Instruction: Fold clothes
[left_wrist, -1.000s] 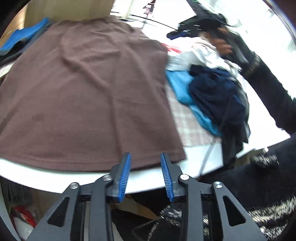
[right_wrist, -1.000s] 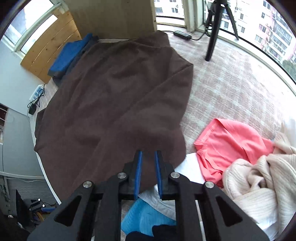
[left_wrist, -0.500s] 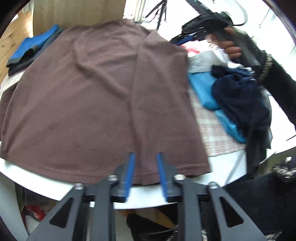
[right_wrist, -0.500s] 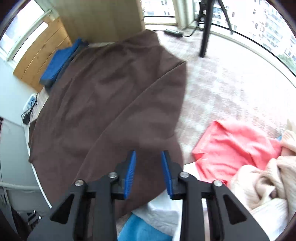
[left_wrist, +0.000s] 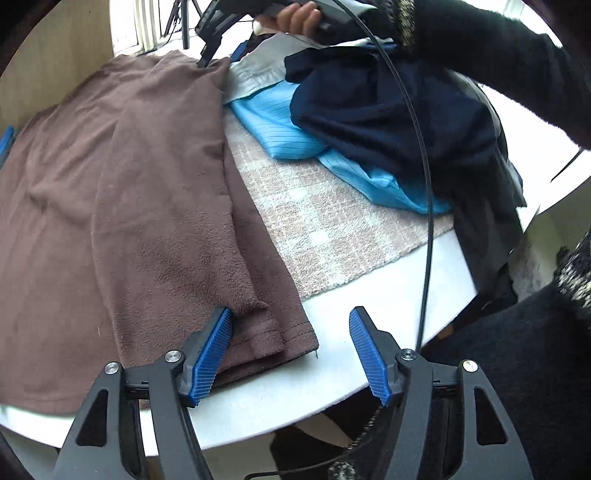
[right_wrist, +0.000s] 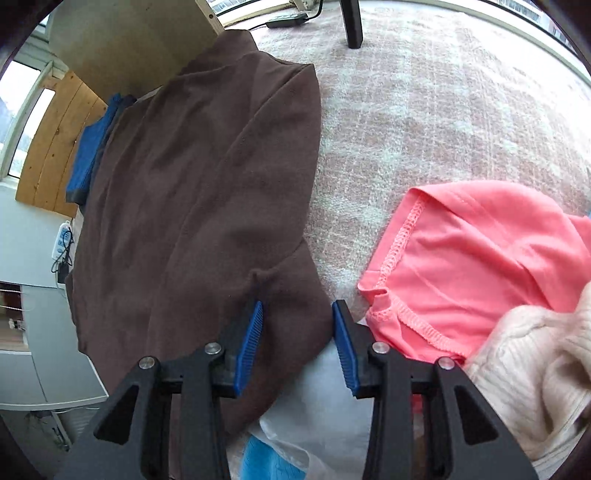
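A brown fleece garment (left_wrist: 122, 192) lies spread on the round white table (left_wrist: 354, 310), its right side folded inward as a long flap. My left gripper (left_wrist: 290, 354) is open at the garment's near hem corner, the left finger touching the flap's edge. Nothing is clamped between its pads. In the right wrist view the same brown garment (right_wrist: 199, 192) stretches away. My right gripper (right_wrist: 297, 343) stands open over its near corner, with cloth between the spread pads. The person's hand (left_wrist: 299, 16) holds that gripper at the far end.
A checked pink-white mat (left_wrist: 325, 221) covers the table. To the right lie a light blue cloth (left_wrist: 280, 122) and a navy garment (left_wrist: 391, 114). A coral garment (right_wrist: 480, 266) and cream knit (right_wrist: 535, 387) sit beside my right gripper. Folded blue clothes (right_wrist: 90, 151) lie far left.
Both grippers have opened wide and moved down close to the brown garment. Its right side, lifted and carried inward earlier, now lies folded over as a flap.
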